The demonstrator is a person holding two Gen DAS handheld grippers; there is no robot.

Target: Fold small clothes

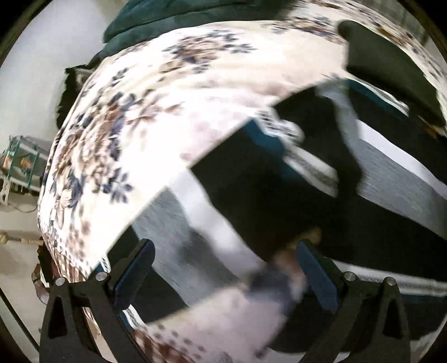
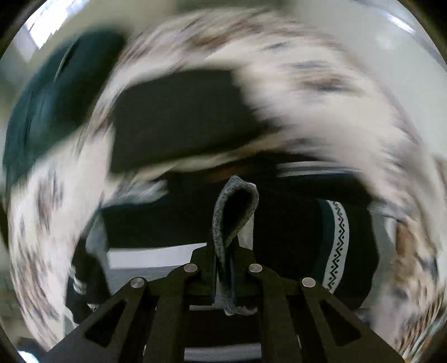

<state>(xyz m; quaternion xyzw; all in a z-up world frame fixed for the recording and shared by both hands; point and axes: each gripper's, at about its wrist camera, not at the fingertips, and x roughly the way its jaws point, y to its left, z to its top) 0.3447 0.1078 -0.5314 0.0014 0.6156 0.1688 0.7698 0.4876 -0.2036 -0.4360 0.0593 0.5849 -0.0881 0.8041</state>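
Note:
A striped knit garment (image 1: 391,173) in black, grey and white, with teal and patterned bands, lies on a floral bedspread. My left gripper (image 1: 225,245) hovers over it, pointing steeply down. It is open, and nothing is pinched between its blue pads (image 1: 134,270); the picture is blurred. In the right wrist view, my right gripper (image 2: 232,259) is shut on a grey fold of the garment (image 2: 223,220), which loops out past the fingertips. A zigzag band of the garment (image 2: 339,245) shows to the right of it.
The floral bedspread (image 1: 167,111) fills most of the left wrist view. A dark folded cloth (image 1: 385,64) (image 2: 181,117) lies beyond the garment. A dark green cushion (image 1: 167,11) (image 2: 42,111) sits at the far edge. Pale floor and a teal-framed rack (image 1: 19,164) show at left.

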